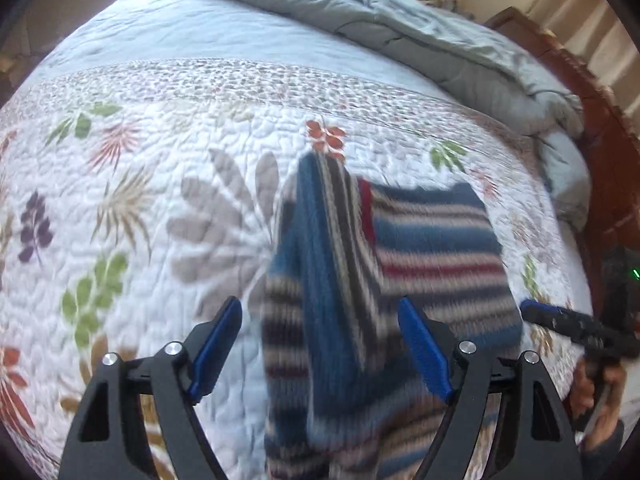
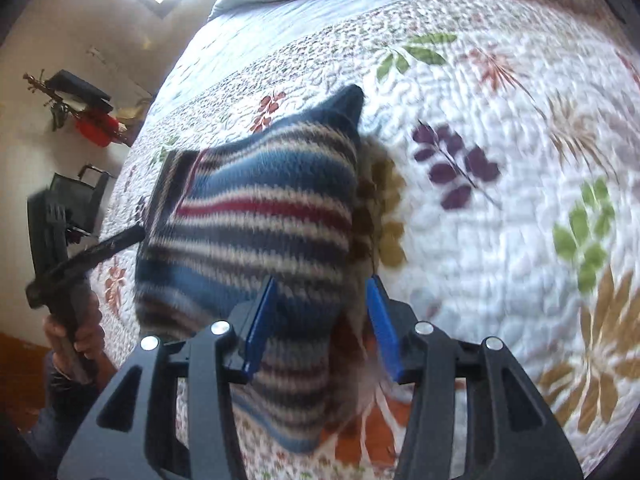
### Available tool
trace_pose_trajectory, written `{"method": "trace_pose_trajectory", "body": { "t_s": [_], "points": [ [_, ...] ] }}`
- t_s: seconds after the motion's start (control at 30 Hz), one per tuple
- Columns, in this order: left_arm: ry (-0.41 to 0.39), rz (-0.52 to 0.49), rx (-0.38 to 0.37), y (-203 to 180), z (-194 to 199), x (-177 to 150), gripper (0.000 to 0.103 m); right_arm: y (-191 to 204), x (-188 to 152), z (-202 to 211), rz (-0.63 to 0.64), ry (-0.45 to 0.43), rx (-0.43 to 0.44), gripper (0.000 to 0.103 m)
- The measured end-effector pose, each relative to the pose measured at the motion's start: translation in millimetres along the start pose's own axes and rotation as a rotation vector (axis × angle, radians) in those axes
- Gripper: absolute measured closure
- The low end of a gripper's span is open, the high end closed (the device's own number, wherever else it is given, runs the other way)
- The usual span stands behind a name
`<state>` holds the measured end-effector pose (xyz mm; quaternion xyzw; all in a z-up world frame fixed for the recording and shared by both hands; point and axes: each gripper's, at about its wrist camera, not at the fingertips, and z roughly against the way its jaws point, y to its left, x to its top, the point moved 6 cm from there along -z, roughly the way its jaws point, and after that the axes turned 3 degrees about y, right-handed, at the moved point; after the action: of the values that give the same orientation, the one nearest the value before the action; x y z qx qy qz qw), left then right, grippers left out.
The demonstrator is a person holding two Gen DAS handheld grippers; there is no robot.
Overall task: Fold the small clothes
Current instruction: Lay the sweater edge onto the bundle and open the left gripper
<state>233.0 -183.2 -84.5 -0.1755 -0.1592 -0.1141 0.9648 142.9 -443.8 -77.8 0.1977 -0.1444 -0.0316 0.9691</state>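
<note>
Left wrist view: my left tongs (image 1: 320, 344) stand wide apart with the striped sweater (image 1: 400, 248) bunched between the blades, touching neither that I can see. The risk, as I judge it, is that the loose knit slumps or slides on the quilt (image 1: 140, 208) and the fold goes crooked. My right tongs (image 2: 320, 320) gape about halfway, the sweater draped between the blades just ahead; whether they pinch it I cannot tell.

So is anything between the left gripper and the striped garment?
Nothing visible. The striped garment already lies between the left gripper's open fingers, on the quilt.
</note>
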Motion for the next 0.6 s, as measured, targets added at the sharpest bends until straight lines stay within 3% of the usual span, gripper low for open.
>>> {"method": "trace_pose_trajectory", "body": {
  "t_s": [0.2, 0.37, 0.5, 0.6],
  "points": [
    [0.074, 0.029, 0.081, 18.2, -39.8, 18.5, 0.031, 15.8, 23.7, -25.3, 0.04, -0.003, -0.051, 0.056],
    [0.098, 0.082, 0.048, 32.7, -60.5, 14.2, 0.026, 14.3, 24.8, -38.2, 0.011, 0.013, -0.036, 0.054],
    [0.09, 0.082, 0.06, 30.4, -50.2, 10.5, 0.024, 14.1, 23.4, -36.2, -0.012, 0.008, -0.033, 0.053],
    [0.03, 0.032, 0.133, 17.2, -21.0, 1.4, 0.025, 21.5, 17.5, -16.6, -0.006, -0.012, -0.064, 0.052]
  ]
}}
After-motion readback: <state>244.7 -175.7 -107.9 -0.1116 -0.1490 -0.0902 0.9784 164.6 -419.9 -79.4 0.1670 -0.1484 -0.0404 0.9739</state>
